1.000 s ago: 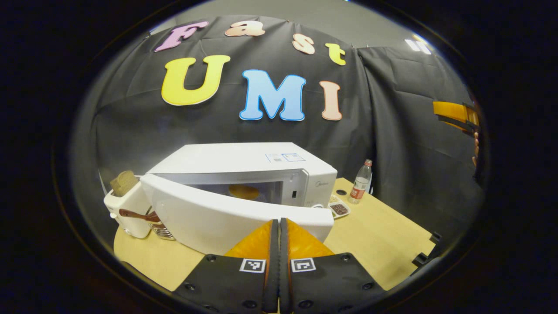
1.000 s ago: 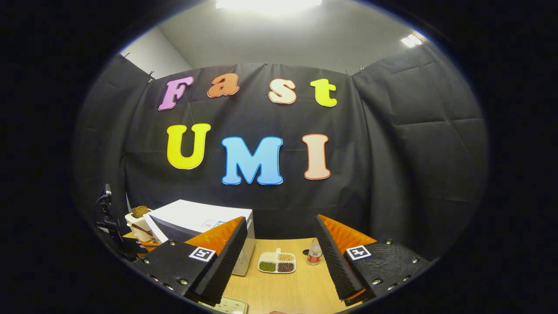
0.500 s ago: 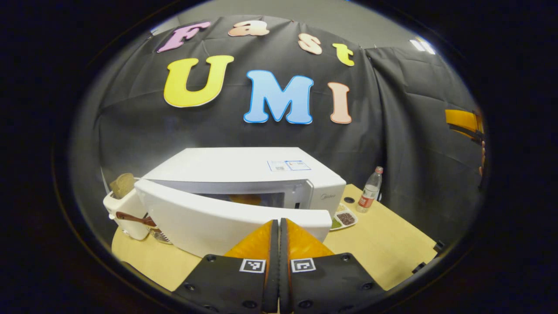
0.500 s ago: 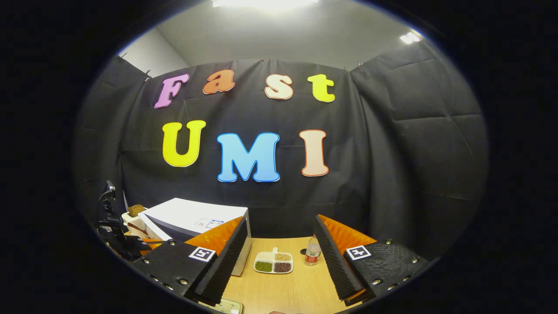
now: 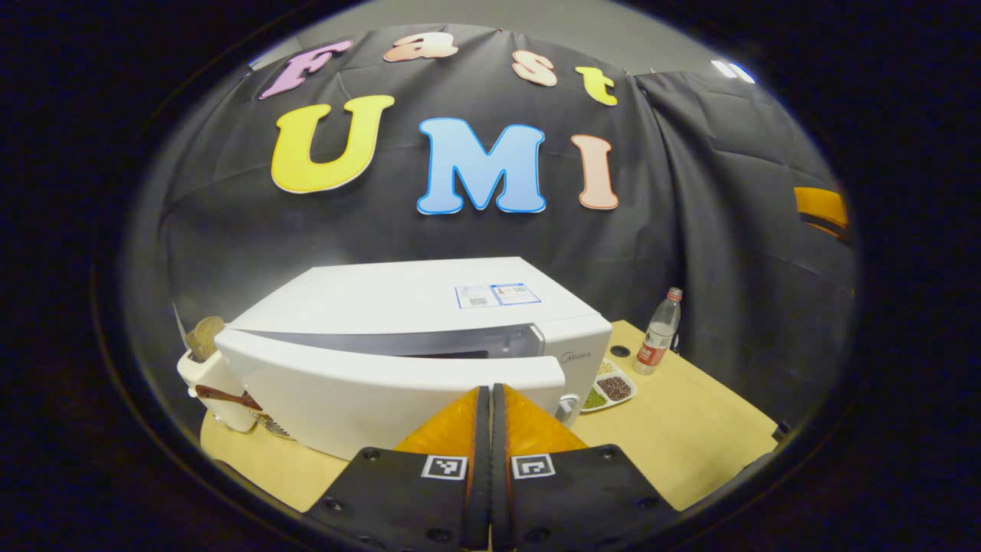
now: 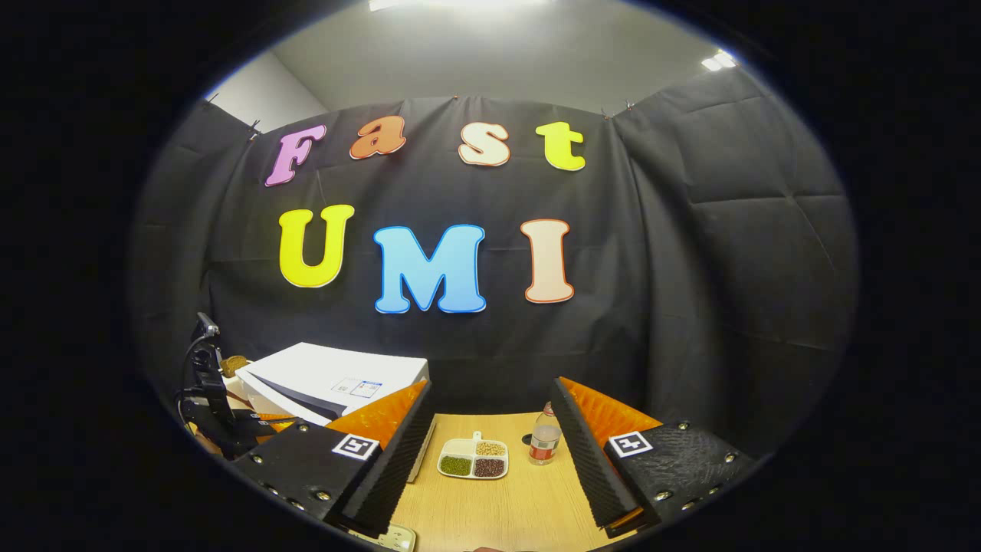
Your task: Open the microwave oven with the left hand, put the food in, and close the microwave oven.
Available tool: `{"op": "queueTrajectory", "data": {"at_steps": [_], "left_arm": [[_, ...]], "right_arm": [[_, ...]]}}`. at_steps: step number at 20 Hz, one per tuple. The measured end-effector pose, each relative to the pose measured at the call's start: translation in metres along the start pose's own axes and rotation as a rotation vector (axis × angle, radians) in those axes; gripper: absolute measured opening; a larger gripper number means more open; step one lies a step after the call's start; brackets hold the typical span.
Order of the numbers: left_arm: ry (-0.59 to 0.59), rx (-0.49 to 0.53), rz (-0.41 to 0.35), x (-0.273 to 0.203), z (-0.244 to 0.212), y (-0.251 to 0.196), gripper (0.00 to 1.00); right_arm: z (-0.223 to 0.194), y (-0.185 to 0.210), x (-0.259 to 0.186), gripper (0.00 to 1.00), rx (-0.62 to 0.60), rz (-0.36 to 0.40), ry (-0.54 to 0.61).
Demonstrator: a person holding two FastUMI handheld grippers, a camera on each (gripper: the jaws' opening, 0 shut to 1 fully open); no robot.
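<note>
Wooden table standing before the black cloth wall. Microwave oven sitting at table's 9 o'clock side, long axis running left-right, door facing the viewer and standing slightly ajar. Left gripper pressing together against the door; right gripper gaping, holding nothing, hovering above the sectioned dish.

Light coming from above — ceiling panels blowing out to white glare at top of right gripper view, smaller one glowing at upper right. Table and microwave oven showing evenly lit, shadows staying soft. Fisheye bending straight edges strongly toward rim; edges dimming — slight softness creeping in there. Centre staying sharp.
</note>
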State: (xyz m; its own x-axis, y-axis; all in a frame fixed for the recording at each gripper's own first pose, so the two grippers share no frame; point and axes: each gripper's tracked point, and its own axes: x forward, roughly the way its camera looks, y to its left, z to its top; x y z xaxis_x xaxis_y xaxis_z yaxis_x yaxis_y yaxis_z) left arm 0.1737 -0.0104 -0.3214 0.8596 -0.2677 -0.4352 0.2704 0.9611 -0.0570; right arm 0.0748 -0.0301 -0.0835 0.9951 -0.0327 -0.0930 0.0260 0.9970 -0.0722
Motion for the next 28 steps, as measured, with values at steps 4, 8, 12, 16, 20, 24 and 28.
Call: {"op": "queueTrajectory", "data": {"at_steps": [4,8,12,16,20,24,28], "left_arm": [[0.011,-0.023,0.021,0.016,-0.003,0.013,0.06],[0.007,-0.048,0.022,0.028,0.001,0.017,0.07],[0.012,-0.034,0.013,0.035,-0.001,0.013,0.07],[0.015,-0.047,0.006,0.036,-0.001,0.012,0.07],[-0.001,-0.042,0.007,0.045,0.003,0.015,0.07],[0.025,-0.018,-0.011,0.047,0.003,0.013,0.07],[0.028,-0.026,-0.018,0.049,0.002,0.013,0.07]], "right_arm": [[-0.004,-0.004,0.004,0.94,0.017,-0.012,0.011],[-0.007,-0.011,0.006,0.94,0.019,-0.038,0.010],[-0.012,-0.015,0.009,0.94,0.014,-0.052,0.020],[-0.013,-0.014,0.016,0.93,0.006,-0.052,0.017],[-0.017,-0.012,0.022,0.94,0.002,-0.044,0.030],[-0.019,-0.015,0.025,0.93,0.005,-0.052,0.034],[-0.022,-0.012,0.025,0.93,0.014,-0.048,0.045]]}}
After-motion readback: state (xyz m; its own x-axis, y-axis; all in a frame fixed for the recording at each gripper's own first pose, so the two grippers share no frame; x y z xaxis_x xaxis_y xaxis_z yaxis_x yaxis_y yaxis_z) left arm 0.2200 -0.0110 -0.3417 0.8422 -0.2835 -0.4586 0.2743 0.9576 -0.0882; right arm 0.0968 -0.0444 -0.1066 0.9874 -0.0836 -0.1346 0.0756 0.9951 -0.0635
